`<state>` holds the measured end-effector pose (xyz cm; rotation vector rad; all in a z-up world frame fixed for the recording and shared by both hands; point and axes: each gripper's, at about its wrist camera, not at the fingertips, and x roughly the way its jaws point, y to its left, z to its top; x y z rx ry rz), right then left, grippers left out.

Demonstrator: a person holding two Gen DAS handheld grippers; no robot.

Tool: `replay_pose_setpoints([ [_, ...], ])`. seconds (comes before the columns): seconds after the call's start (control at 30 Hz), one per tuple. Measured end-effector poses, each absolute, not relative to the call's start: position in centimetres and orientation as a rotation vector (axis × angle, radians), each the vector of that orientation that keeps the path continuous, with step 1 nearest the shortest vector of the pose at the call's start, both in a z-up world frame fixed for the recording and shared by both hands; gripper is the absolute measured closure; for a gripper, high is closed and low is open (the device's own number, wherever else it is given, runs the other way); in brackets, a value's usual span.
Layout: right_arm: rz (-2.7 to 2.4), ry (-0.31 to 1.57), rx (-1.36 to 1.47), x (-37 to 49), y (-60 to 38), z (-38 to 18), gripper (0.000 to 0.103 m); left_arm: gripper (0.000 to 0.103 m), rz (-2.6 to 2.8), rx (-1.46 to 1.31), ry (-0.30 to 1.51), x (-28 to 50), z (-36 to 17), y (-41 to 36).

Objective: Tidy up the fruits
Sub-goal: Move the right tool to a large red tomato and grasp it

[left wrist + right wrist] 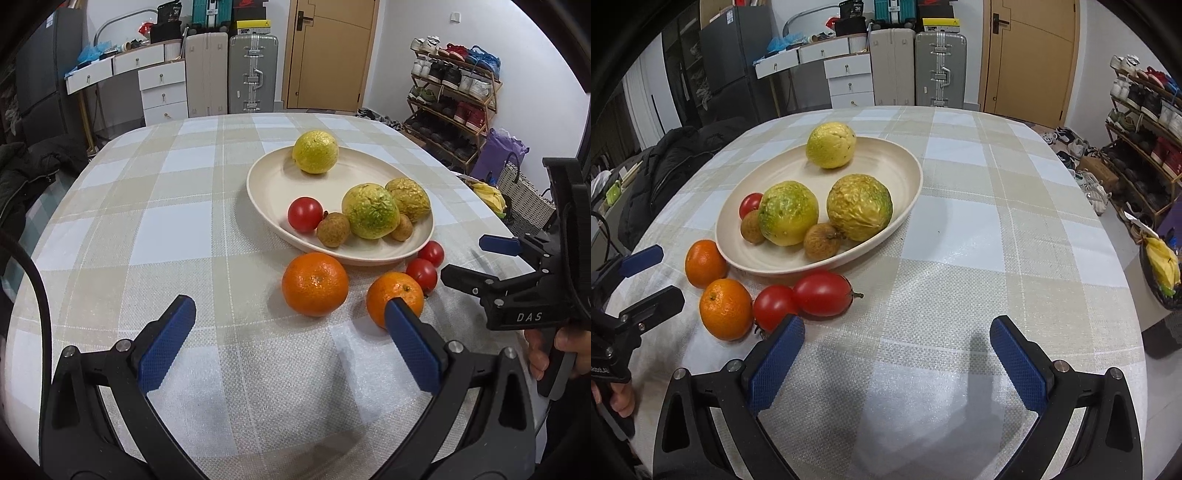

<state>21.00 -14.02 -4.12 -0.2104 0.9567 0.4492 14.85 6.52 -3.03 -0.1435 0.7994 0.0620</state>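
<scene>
Both sets of tongs stand released and empty above the near edge of the surface (960, 206), which carries a checked cloth. The left tongs (290, 317) hover with fingers spread wide, the larger orange (315, 283) lying just ahead between them. The right tongs (897, 336) are likewise spread, nothing between the pads; the two loose tomatoes (822, 293) lie just ahead of the left-hand pad.

Location of goods: the cream oval plate (908, 162) holds three wrinkled yellow-green fruits, one tomato and two small brown fruits. Four pieces lie outside it on the cloth, near its front rim: the larger orange, a smaller orange (394, 301), and the two tomatoes, which touch one another.

Handling assessment, by judgement only. The oranges appear firm, moderately heavy, with dimpled peel offering fair grip; each should be taken across its widest girth, pads on opposite sides, with moderate squeeze. Being round, they may roll if nudged before closure. The tomatoes look smooth, glossy and thin-skinned, hence slippery and easily bruised or split; a light closure across the middle is advised, clear of the stalk end. Their contact with each other leaves little room for a finger between them, so approach from the free sides is preferable.
</scene>
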Motion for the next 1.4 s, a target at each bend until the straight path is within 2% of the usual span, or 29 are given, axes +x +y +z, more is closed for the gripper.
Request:
replay_pose_setpoints([
  [0.23, 0.436, 0.98, -0.295, 21.3, -12.5, -5.0, 0.0, 0.001, 0.057, -0.153, 0.815, 15.2, -3.3, 6.7],
  [0.53, 0.457, 0.99, -0.272, 22.1, -12.3, -5.1, 0.002, 0.001, 0.056, -0.181, 0.841, 15.6, -3.8, 7.2],
  [0.63, 0.49, 0.979, -0.277, 21.8, -12.1, -4.9, 0.015, 0.001, 0.056, -0.184, 0.845, 15.7, -3.9, 7.2],
  [0.8, 0.578, 0.958, -0.301, 21.0, -11.3, -4.4, 0.048, 0.001, 0.056, -0.184, 0.844, 15.7, -3.9, 7.2],
  [0.97, 0.635, 0.938, -0.309, 20.3, -11.0, -4.3, 0.064, 0.001, 0.055, -0.185, 0.844, 15.7, -3.9, 7.2],
  [1.4, 0.67, 0.929, -0.29, 19.2, -12.2, -3.8, 0.074, 0.001, 0.058, -0.18, 0.84, 15.7, -3.9, 7.1],
])
